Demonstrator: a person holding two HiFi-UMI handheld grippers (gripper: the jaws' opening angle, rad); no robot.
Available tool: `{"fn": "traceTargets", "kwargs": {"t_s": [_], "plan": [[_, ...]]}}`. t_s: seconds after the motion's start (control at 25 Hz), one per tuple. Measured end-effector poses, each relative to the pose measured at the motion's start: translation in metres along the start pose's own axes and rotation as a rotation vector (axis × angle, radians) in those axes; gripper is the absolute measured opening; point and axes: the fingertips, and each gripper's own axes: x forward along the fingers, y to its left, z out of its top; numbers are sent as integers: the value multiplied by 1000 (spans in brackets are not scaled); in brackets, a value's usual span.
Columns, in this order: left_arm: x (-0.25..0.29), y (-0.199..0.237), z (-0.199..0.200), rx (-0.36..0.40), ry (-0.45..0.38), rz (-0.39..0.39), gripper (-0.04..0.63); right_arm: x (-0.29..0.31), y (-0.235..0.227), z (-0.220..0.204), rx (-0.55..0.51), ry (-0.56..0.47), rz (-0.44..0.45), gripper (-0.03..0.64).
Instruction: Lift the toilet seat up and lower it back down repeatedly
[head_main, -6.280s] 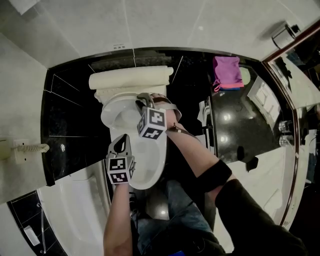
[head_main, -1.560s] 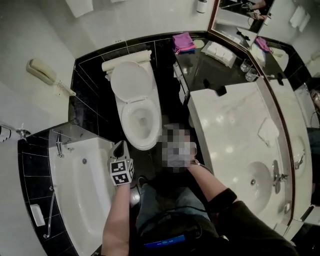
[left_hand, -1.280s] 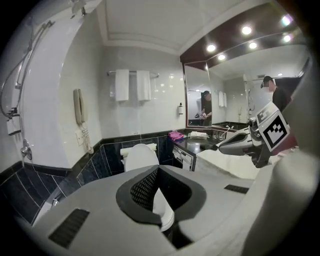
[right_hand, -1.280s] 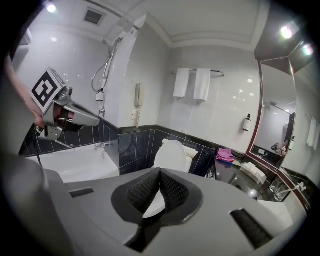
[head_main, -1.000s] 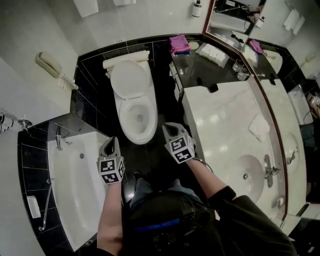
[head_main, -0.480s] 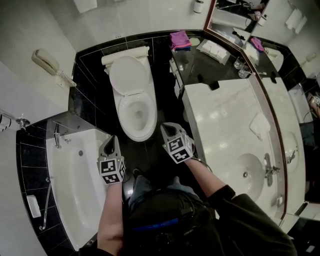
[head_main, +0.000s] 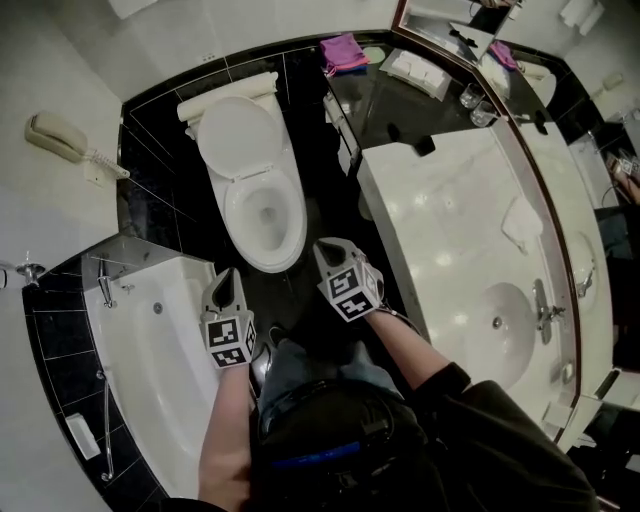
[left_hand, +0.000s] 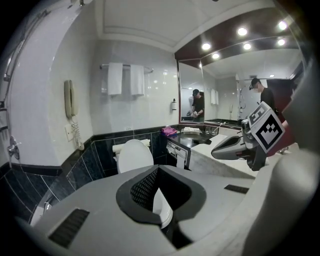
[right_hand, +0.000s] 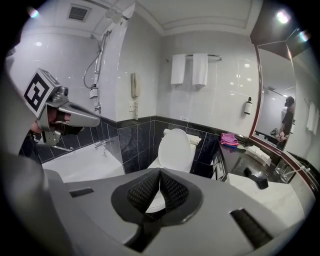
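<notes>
The white toilet (head_main: 255, 190) stands against the black-tiled back wall. Its cover (head_main: 236, 132) is raised against the tank and the bowl (head_main: 265, 215) lies open. I cannot tell whether the seat ring is up with the cover. My left gripper (head_main: 226, 278) hovers short of the bowl's front, on its left, apart from it. My right gripper (head_main: 326, 248) hovers to the right of the bowl, also apart. In the left gripper view the left gripper (left_hand: 157, 170) has its tips together and holds nothing. The right gripper (right_hand: 160, 171) is shut and empty too, aimed at the cover (right_hand: 175, 147).
A white bathtub (head_main: 150, 340) lies at the left. The long vanity counter (head_main: 450, 230) with its sink (head_main: 500, 320) runs along the right. A wall phone (head_main: 60, 140) hangs at the left, and a pink cloth (head_main: 342, 50) lies on the dark shelf. Towels (right_hand: 190, 69) hang above the toilet.
Six seconds ago my right gripper was at the toilet; since then it has been drawn back. Both grippers have sunk a little, and the toilet now sits higher and farther left in the head view.
</notes>
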Motion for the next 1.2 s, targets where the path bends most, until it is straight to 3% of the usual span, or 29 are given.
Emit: {"fn": "traceTargets", "kwargs": {"t_s": [0.28, 0.44, 0.64, 0.92, 1.2], "plan": [[40, 16, -24, 45, 24, -68, -14, 53, 7, -16, 48, 62, -37, 43], [58, 36, -46, 52, 59, -75, -14, 93, 11, -33, 152, 101, -36, 86], [86, 42, -48, 50, 17, -118, -14, 142, 2, -62, 278, 140, -48, 154], [129, 52, -89, 29, 36, -42, -14, 216, -18, -145, 490, 212, 28, 189], [195, 52, -157, 3, 49, 37, -14, 301, -39, -236, 666, 267, 95, 189]]}}
